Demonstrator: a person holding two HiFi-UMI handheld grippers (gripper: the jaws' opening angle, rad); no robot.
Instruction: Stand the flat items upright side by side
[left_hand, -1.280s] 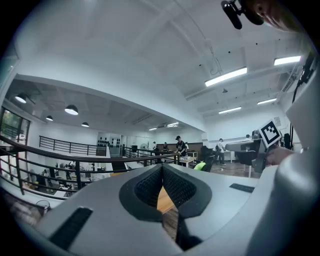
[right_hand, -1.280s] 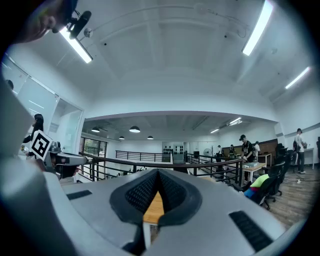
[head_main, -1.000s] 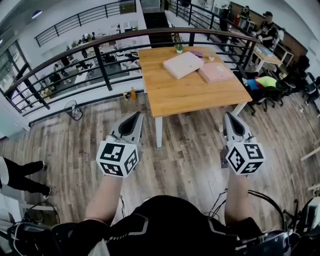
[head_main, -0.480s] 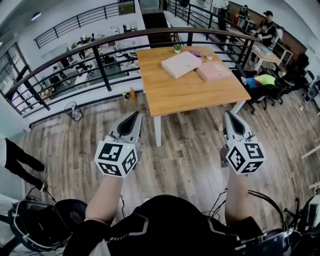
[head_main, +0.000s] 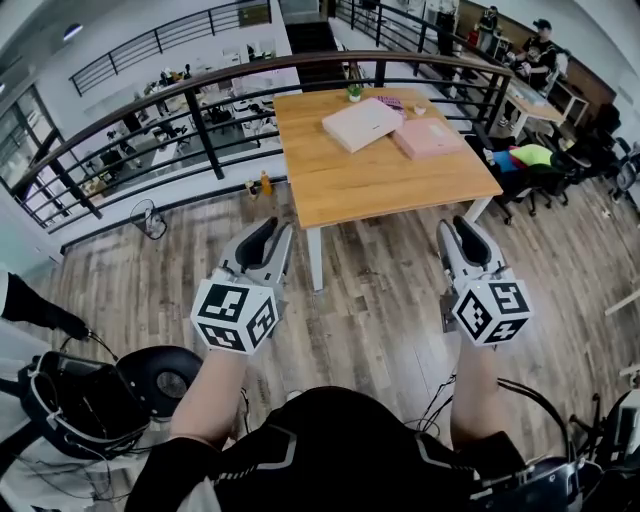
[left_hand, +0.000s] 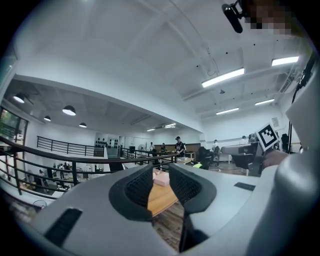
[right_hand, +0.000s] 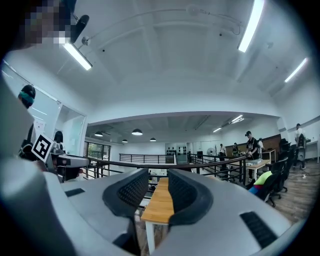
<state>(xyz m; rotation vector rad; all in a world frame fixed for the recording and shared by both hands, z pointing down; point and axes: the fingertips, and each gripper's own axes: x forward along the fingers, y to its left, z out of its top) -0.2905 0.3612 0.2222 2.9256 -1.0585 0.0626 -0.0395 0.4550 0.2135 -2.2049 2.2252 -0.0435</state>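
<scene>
Both flat items lay on the pale wooden counter (head_main: 385, 185), well ahead of the grippers: a cream rectangular box (head_main: 363, 125) just beside a pink one (head_main: 430, 139). The grey plastic left gripper (head_main: 272, 232) and right gripper (head_main: 458, 230) had just been opening their jaws slightly, with nothing between the ribbed black pads (left_hand: 137, 187). Each gripper bore a cube (head_main: 235, 315) with black-and-white square markers.
</scene>
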